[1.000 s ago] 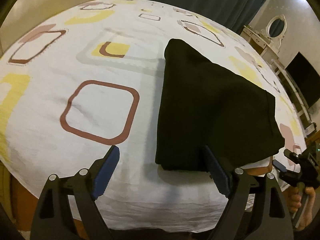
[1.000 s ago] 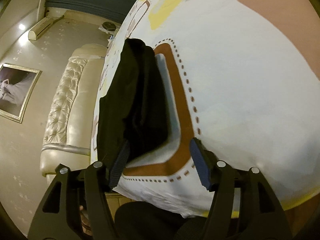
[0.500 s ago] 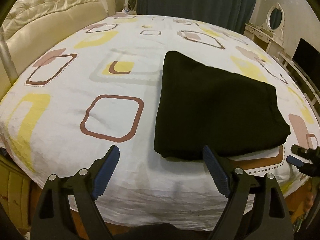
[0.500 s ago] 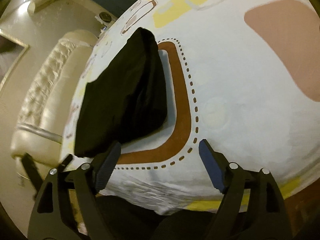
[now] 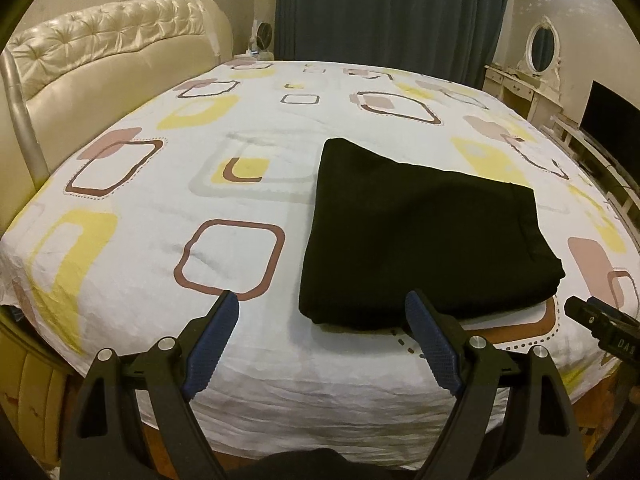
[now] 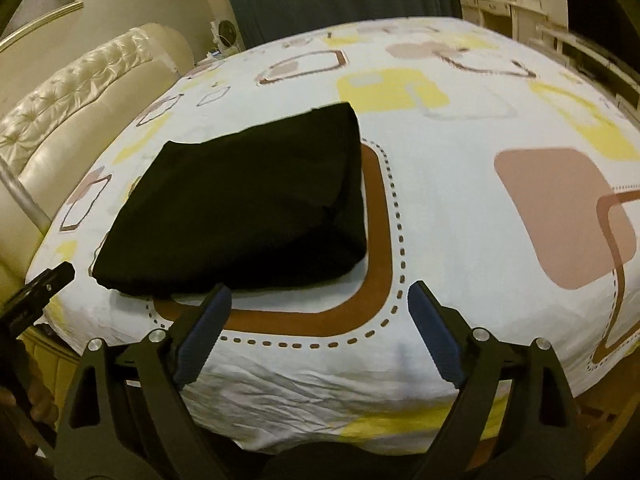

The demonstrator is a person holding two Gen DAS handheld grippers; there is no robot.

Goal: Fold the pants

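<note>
My pants (image 5: pixel 420 236) lie folded just ahead, nearer my left tongs (image 5: pixel 322 312) (open, empty); right tongs (image 6: pixel 318 300) are opening, nothing between.

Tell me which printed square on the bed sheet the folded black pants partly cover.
The thick brown rounded square with a dotted border; the folded black pants overlap its left part. The other squares lie uncovered.

Black pants (image 5: pixel 416 236), square-patterned white sheet (image 5: pixel 168 208)
</note>
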